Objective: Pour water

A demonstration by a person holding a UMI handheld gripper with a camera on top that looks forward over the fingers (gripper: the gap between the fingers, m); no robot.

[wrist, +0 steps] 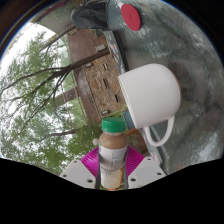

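Note:
A small bottle (113, 152) with a green cap, a brown upper part and a white label sits between my gripper's (113, 165) two pink pads (92, 160). Both pads press on its sides, so the gripper is shut on it and holds it up. A white cup (152, 95) with a loop handle stands just beyond the bottle's cap, a little to the right, on a grey marbled surface (190, 60).
A round red object (130, 15) sits on a grey base (100, 14) far beyond the cup. A wooden post (95, 75) stands left of the cup. Bare trees and sky (40, 80) fill the left side.

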